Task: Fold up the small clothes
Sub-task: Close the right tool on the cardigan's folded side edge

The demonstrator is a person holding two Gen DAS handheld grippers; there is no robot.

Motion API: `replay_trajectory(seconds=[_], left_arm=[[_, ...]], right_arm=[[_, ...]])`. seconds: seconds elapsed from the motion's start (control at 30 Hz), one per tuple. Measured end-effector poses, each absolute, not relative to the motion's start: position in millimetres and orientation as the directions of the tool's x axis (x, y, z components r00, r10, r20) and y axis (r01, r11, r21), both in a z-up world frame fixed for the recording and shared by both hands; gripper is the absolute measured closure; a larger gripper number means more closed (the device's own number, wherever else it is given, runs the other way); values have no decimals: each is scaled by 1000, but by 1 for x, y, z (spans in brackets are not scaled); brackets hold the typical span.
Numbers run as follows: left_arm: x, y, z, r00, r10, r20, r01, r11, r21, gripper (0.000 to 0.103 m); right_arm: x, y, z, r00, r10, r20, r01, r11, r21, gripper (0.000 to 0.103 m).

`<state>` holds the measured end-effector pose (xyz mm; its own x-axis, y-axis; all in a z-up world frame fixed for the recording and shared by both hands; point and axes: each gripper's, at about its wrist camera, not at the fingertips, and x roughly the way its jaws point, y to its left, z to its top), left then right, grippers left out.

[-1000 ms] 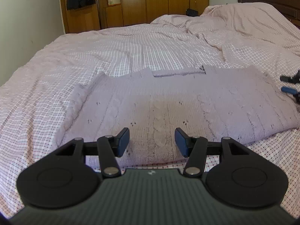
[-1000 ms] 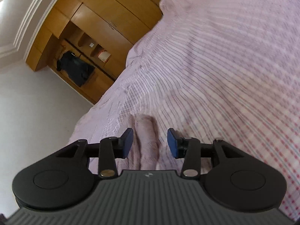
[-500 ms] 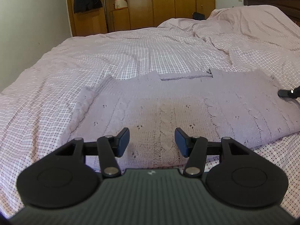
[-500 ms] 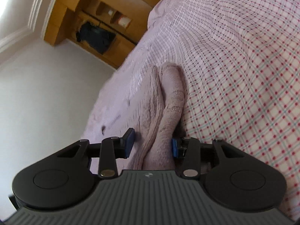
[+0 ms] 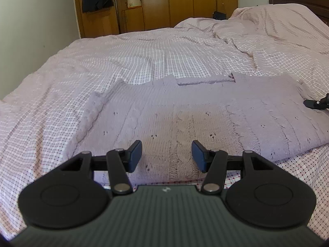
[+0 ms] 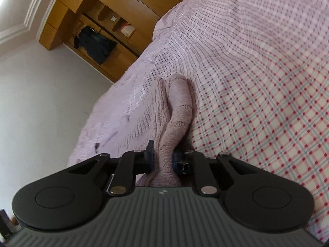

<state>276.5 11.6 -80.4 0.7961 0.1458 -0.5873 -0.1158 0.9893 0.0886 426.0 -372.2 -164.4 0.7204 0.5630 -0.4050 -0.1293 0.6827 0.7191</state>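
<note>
A lilac cable-knit sweater [image 5: 185, 111] lies spread flat on the checked bedspread [image 5: 127, 65], its sleeves apparently already tucked in so it forms a broad rectangle. The left gripper [image 5: 166, 156] hovers over the near hem with its jaws apart and nothing between them. At the sweater's far right edge, the right gripper [image 6: 162, 160] is closing its jaws on a bunched ridge of knit, the pads pressing the fabric from both sides. Judging by this, the main fold across the body is only beginning; the left edge remains ungripped.
</note>
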Motion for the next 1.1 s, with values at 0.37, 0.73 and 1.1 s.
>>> replay_trajectory(seconds=[0.37, 0.73, 1.1], left_arm=[[279, 23, -76, 794, 137, -592, -135, 990, 48, 48], [279, 34, -63, 803, 131, -582, -150, 989, 15, 48], [271, 63, -46, 812, 114, -572, -180, 982, -59, 40]], right_arm=[[418, -358, -146, 744, 527, -410, -130, 717, 685, 88], [415, -341, -116, 745, 523, -414, -93, 696, 712, 88], [402, -265, -61, 748, 425, -510, -97, 830, 549, 89]])
